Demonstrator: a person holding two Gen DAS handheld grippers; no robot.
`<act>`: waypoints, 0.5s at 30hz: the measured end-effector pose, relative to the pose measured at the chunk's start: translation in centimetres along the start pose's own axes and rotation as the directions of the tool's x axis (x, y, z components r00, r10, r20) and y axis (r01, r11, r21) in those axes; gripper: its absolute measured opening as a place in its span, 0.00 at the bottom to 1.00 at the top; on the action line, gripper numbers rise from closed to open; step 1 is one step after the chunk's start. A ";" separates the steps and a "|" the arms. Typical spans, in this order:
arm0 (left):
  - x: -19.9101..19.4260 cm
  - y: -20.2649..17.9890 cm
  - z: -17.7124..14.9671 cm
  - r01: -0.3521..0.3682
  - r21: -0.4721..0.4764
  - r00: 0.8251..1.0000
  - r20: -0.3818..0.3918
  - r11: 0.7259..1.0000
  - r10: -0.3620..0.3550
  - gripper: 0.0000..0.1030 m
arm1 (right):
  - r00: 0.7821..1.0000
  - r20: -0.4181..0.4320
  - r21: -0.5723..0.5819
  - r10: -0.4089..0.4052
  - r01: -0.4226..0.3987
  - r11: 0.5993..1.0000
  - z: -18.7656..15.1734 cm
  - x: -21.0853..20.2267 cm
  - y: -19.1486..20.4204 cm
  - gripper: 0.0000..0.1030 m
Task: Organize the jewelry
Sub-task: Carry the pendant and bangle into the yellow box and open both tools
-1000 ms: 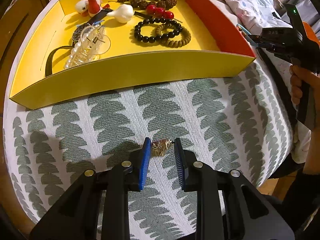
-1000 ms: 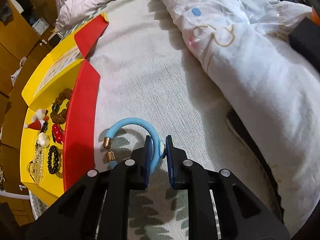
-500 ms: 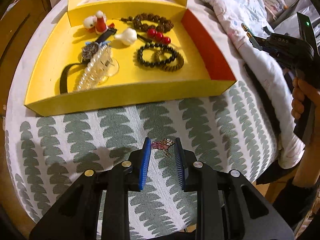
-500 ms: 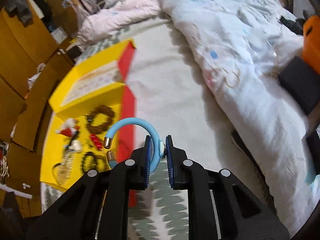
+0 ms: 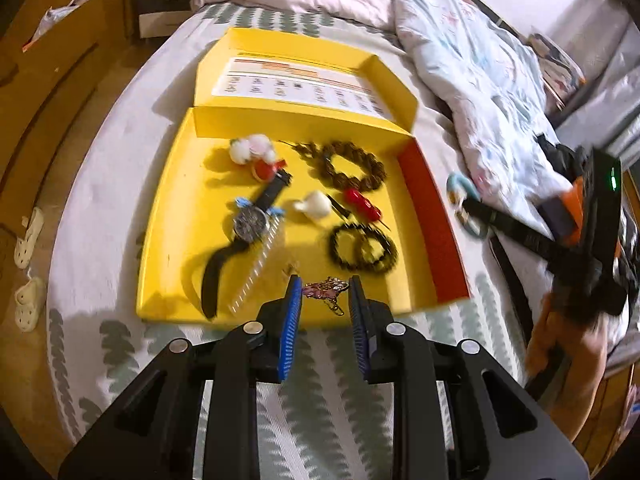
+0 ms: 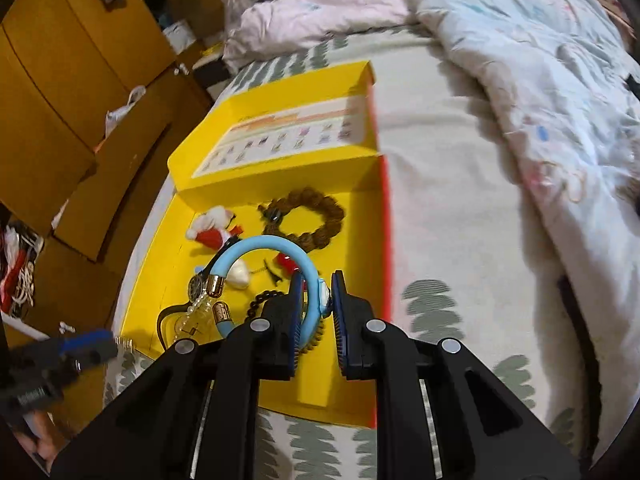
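Observation:
An open yellow box [image 5: 172,216] with a red right wall lies on the bed and holds a watch [image 5: 251,221], bead bracelets [image 5: 362,246], a brown bead string [image 5: 352,166] and a Santa charm [image 5: 256,152]. My left gripper [image 5: 324,300] is shut on a small pink and gold brooch [image 5: 325,290] and holds it above the box's near edge. My right gripper [image 6: 314,300] is shut on a light blue open bangle [image 6: 264,250] with gold end caps, held above the box [image 6: 352,360]. The right gripper also shows in the left wrist view [image 5: 464,208].
A crumpled pale quilt [image 5: 460,60] lies right of the box. The bedspread [image 5: 320,380] has a green leaf print. Wooden cabinets [image 6: 60,80] stand to the left, and white slippers [image 5: 28,236] lie on the floor.
Both grippers have lifted their pieces off the bedspread. The left has carried the brooch forward to the box's near edge; the right has swung the blue bangle left over the box.

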State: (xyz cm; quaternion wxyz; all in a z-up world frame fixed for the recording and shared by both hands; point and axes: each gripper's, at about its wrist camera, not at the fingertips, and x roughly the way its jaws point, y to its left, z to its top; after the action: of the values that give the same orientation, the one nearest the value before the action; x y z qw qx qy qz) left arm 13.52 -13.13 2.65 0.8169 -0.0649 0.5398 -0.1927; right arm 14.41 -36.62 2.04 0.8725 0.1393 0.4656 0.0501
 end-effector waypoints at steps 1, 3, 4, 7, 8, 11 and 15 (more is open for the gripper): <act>0.5 0.1 0.2 0.002 -0.003 1.000 -0.009 1.000 -0.002 0.23 | 1.000 -0.012 -0.007 0.003 -0.004 1.000 -0.1 0.6 0.4 0.15; 2.1 0.0 0.9 -0.008 -0.004 0.999 -0.036 1.000 0.008 0.23 | 0.999 -0.035 -0.025 0.003 -0.004 1.000 -0.1 2.1 1.4 0.15; 2.9 -0.1 1.2 -0.013 0.001 0.999 -0.048 1.000 0.013 0.23 | 0.999 -0.043 -0.030 0.005 -0.006 1.000 -0.1 2.5 1.6 0.15; 4.6 0.0 2.0 -0.019 0.008 0.996 -0.081 1.000 0.020 0.23 | 0.998 -0.069 -0.041 0.002 -0.005 0.999 -0.1 4.2 2.3 0.15; 4.8 0.2 2.3 -0.021 0.012 0.996 -0.086 1.000 0.021 0.24 | 0.997 -0.076 -0.041 0.006 -0.009 0.999 0.0 4.7 2.4 0.15; 6.2 0.2 3.4 -0.037 0.017 0.995 -0.095 0.999 0.039 0.24 | 0.996 -0.091 -0.042 0.006 -0.010 0.999 0.1 5.9 2.6 0.15; 7.5 1.2 4.9 -0.064 0.009 0.994 -0.086 0.998 0.064 0.24 | 0.995 -0.102 -0.033 -0.014 0.011 0.999 0.3 7.3 2.3 0.15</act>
State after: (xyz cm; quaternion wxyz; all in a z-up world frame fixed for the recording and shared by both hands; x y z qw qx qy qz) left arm 20.81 -15.36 -2.17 0.7988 -0.0368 0.5758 -0.1706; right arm 18.85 -32.93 -2.92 0.8499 0.1197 0.5097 0.0593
